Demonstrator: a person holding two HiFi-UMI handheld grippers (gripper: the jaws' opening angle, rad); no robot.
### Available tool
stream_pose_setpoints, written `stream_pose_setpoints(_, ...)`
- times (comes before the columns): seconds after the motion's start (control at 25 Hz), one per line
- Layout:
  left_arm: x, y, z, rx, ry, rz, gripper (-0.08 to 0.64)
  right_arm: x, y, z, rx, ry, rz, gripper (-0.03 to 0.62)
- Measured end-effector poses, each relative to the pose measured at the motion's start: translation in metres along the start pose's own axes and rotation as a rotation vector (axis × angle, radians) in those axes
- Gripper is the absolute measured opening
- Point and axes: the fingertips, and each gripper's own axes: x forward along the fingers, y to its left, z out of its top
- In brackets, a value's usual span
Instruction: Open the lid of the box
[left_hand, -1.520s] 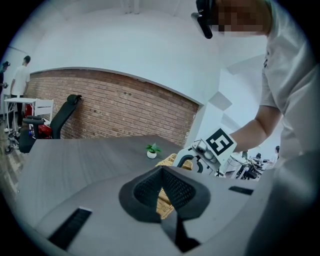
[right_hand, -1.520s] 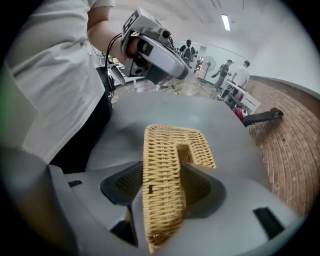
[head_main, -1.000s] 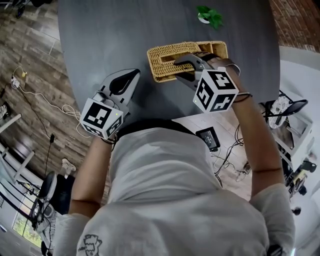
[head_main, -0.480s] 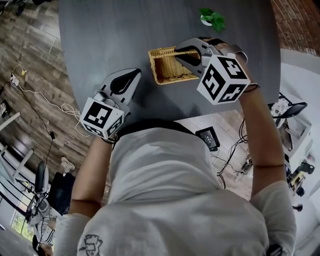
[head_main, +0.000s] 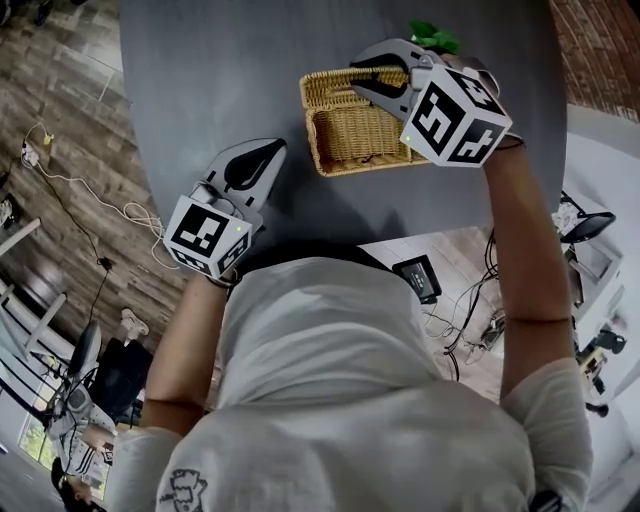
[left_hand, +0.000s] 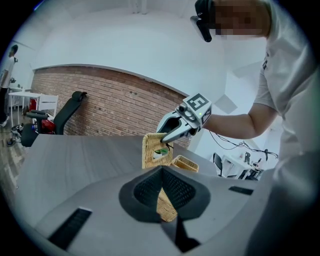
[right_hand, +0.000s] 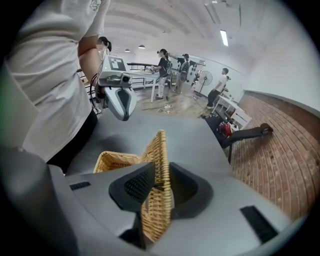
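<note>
R gripper (head_main: 356, 76) on raised lid (right_hand: 159, 150), wicker box (head_main: 370, 165)

A dark grey table (head_main: 200, 80) with a curved near edge is being used as the support. A wicker box (head_main: 365, 140) is being carried directly on it, its lid (head_main: 325, 88) being held upright at the far side. A small green plant (head_main: 432, 36) is being carried just behind the box.

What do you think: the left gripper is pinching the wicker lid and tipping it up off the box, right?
No, it's the right gripper pinching the wicker lid and tipping it up off the box. The right gripper view shows the lid between its jaws, which have just been opening a little.
</note>
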Motion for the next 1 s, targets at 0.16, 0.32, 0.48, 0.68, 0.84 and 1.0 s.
stream_pose_setpoints(0.16, 0.002, 0.003, -0.003, -0.010, 0.010, -0.004, 0.011, 0.009, -0.022, -0.001, 0.034, -0.027, -0.010, 0.109)
stream_pose_setpoints(0.32, 0.002, 0.004, -0.005, -0.016, 0.013, -0.009, 0.011, 0.019, -0.034, -0.005, 0.062, -0.046, 0.013, 0.118)
stream_pose_setpoints(0.48, 0.002, 0.004, -0.003, -0.009, 0.010, -0.012, 0.011, 0.022, -0.037, -0.007, 0.056, -0.038, 0.027, 0.120)
stream_pose_setpoints(0.68, -0.001, 0.000, 0.003, 0.000, 0.000, -0.008, 0.011, 0.020, -0.038, -0.008, 0.058, -0.023, -0.002, 0.127)
stream_pose_setpoints(0.84, -0.003, -0.009, 0.006, 0.022, -0.008, -0.007, 0.011, 0.013, -0.039, -0.011, 0.064, -0.001, -0.061, 0.143)
stream_pose_setpoints(1.0, -0.008, -0.014, 0.011, 0.050, -0.014, 0.000, 0.011, -0.002, -0.034, -0.011, 0.057, 0.008, -0.112, 0.153)
